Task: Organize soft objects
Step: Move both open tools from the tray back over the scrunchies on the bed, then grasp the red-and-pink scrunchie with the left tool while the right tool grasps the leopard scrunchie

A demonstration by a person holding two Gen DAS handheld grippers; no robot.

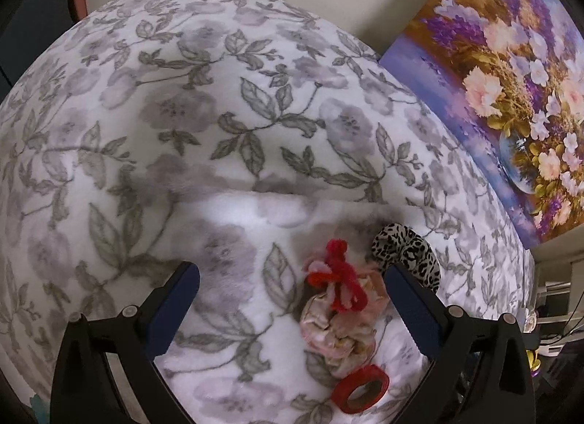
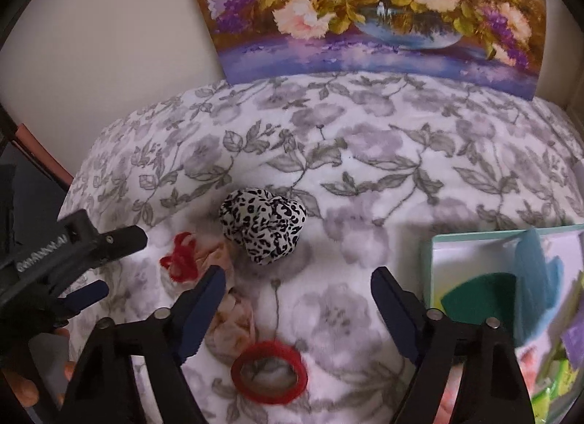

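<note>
Left wrist view: the left gripper (image 1: 292, 278) hangs with jaws spread over the floral blanket (image 1: 219, 124), the pink scrunchie (image 1: 335, 329) (red yarn on top) lying between them, untouched.

Right wrist view: the right gripper (image 2: 297, 283) has jaws spread and empty, the leopard scrunchie (image 2: 264, 228) just beyond, the red hair tie (image 2: 269, 373) between them.

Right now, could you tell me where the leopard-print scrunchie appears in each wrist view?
Left wrist: leopard-print scrunchie lower right, just beyond the left gripper's right-hand finger.
Right wrist: centre, beyond the open right gripper.
Shared landmark: the flower painting at the blanket's far edge.
</note>
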